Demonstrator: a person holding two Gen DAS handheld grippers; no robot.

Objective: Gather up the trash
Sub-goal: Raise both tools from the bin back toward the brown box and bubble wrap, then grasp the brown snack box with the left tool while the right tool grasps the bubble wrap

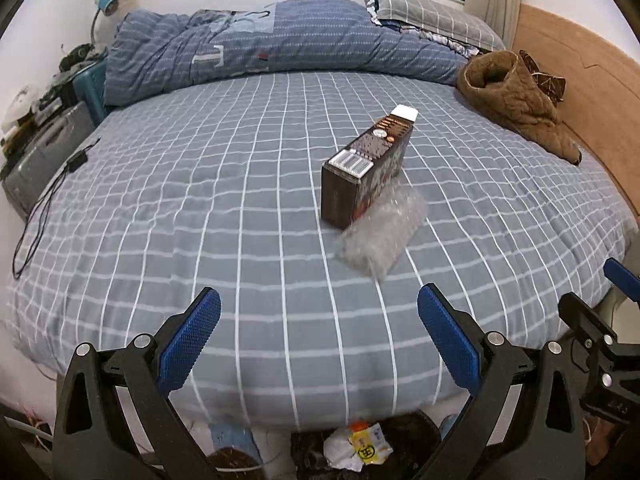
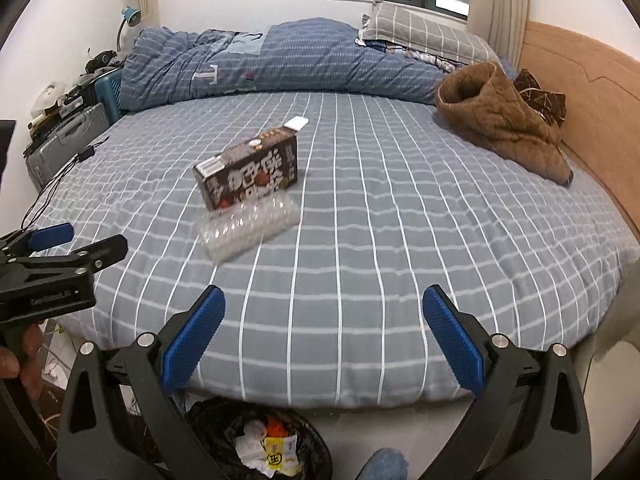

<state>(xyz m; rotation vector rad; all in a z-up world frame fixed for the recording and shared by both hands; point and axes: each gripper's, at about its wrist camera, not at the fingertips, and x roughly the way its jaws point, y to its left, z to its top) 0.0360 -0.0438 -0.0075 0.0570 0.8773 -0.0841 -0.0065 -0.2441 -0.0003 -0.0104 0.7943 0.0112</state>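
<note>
Nearest to me, below the foot of the bed, I see the trash bin [image 2: 256, 448] with its black liner, already holding crumpled white paper and a yellow wrapper [image 2: 280, 454]. My left gripper [image 1: 319, 334] hangs over the mattress edge with its blue pads spread wide and nothing between them; my right gripper [image 2: 324, 330] is likewise spread and empty, just beside the left one. Farther out, near the middle of the grey checked bed sheet [image 2: 400, 220], I see a clear plastic tray [image 2: 250, 228] lying flat, touching the dark brown snack box [image 2: 248, 174] that stands on its long edge right behind it. A small white object [image 2: 297, 123] lies at the box's far end. Beyond, a brown jacket [image 2: 500, 120] sits by the headboard, and a rolled blue quilt [image 2: 280, 60] runs along the far side.
</note>
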